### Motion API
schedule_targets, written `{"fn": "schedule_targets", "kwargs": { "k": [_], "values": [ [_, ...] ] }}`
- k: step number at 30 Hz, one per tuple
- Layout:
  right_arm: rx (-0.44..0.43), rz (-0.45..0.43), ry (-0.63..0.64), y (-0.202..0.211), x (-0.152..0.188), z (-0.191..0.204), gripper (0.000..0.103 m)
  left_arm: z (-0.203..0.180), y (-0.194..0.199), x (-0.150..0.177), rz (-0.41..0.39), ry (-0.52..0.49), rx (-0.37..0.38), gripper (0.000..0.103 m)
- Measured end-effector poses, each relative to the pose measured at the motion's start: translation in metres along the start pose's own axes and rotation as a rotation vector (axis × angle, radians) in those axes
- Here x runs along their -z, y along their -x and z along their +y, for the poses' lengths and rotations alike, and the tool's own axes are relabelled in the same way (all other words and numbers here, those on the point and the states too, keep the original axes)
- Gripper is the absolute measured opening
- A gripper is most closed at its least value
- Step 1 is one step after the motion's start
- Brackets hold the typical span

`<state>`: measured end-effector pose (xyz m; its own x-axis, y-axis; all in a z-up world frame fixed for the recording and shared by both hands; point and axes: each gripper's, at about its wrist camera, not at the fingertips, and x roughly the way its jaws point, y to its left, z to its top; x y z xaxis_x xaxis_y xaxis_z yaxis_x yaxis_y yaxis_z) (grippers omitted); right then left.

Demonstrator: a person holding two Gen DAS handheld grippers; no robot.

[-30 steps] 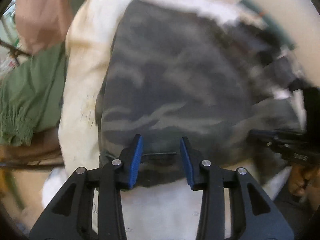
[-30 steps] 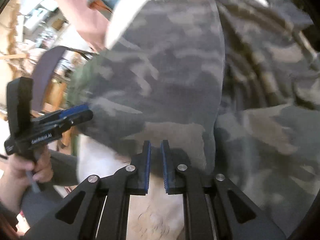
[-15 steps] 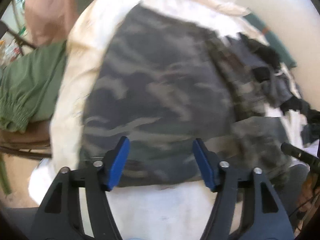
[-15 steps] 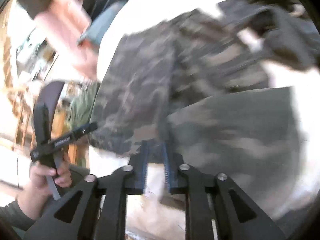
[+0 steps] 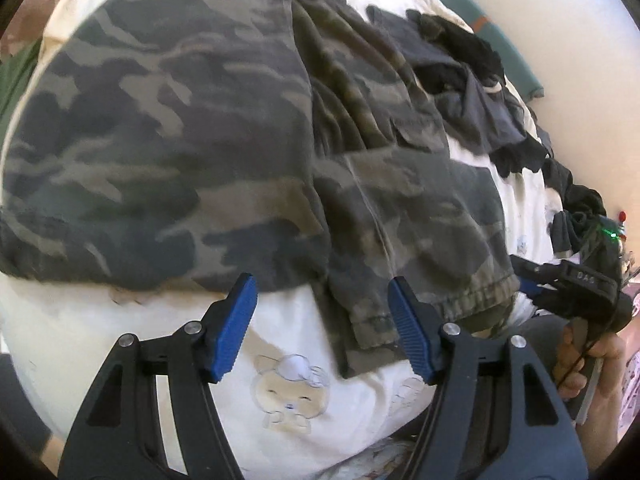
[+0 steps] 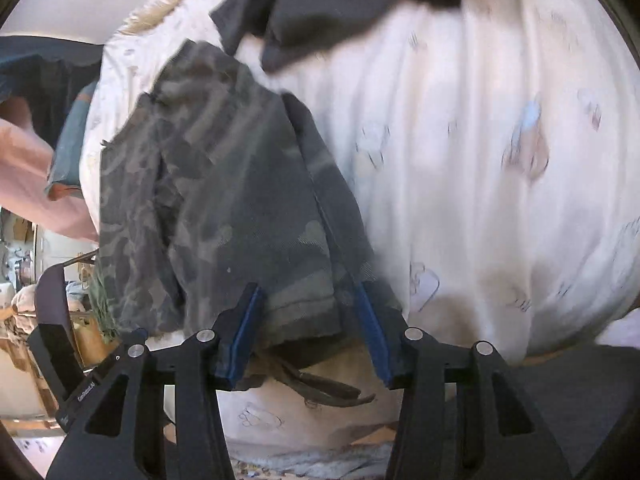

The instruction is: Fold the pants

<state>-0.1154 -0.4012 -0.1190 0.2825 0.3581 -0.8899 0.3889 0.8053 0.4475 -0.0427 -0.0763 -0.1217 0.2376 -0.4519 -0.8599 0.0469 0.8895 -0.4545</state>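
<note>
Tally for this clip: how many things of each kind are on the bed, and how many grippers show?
Camouflage pants: 1
Heaps of dark clothes: 1, separate garments cannot be told apart
White cartoon-print bedsheet: 1
Grippers: 2, left gripper and right gripper, both with jaws apart
Total: 5

Left wrist view: looks steeply down along own fingers (image 5: 236, 320), close above camouflage pants (image 5: 180, 132) on white sheet (image 5: 288, 400); other gripper at right edge. Right wrist view: also steeply down, close over pants hem (image 6: 296, 308), sheet (image 6: 480, 160) filling right side; other gripper at lower left. Shared: pants, sheet, dark clothes pile (image 5: 472, 76) at far side.
</note>
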Motion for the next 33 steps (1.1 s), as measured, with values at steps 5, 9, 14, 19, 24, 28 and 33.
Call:
{"fn": "schedule_targets", "kwargs": {
  "k": [5, 9, 14, 19, 24, 28, 33],
  "values": [
    [-0.098, -0.081, 0.069, 0.013, 0.008, 0.015, 0.013, -0.021, -0.021, 0.013, 0.049, 0.013, 0.042, 0.063],
    [-0.138, -0.144, 0.148, 0.030, 0.015, 0.032, 0.008, -0.036, -0.052, 0.022, 0.122, 0.002, 0.041, 0.048],
    [-0.203, -0.184, 0.145, 0.047, 0.012, 0.032, 0.007, -0.054, -0.051, 0.022, 0.102, -0.047, 0.116, 0.008],
    [-0.259, -0.258, 0.149, 0.076, -0.004, 0.039, 0.007, -0.079, 0.004, 0.005, -0.005, -0.084, 0.186, 0.007],
    [-0.283, -0.317, 0.201, 0.101, -0.046, 0.077, 0.007, -0.075, 0.061, -0.046, -0.141, -0.045, 0.246, 0.007],
    [-0.260, -0.359, 0.310, 0.105, -0.103, 0.138, 0.007, -0.072, 0.088, -0.106, -0.227, -0.058, 0.230, 0.007],
    [-0.188, -0.339, 0.362, 0.073, -0.190, 0.196, 0.007, -0.058, 0.088, -0.201, -0.282, -0.016, 0.202, 0.007]
  ]
}}
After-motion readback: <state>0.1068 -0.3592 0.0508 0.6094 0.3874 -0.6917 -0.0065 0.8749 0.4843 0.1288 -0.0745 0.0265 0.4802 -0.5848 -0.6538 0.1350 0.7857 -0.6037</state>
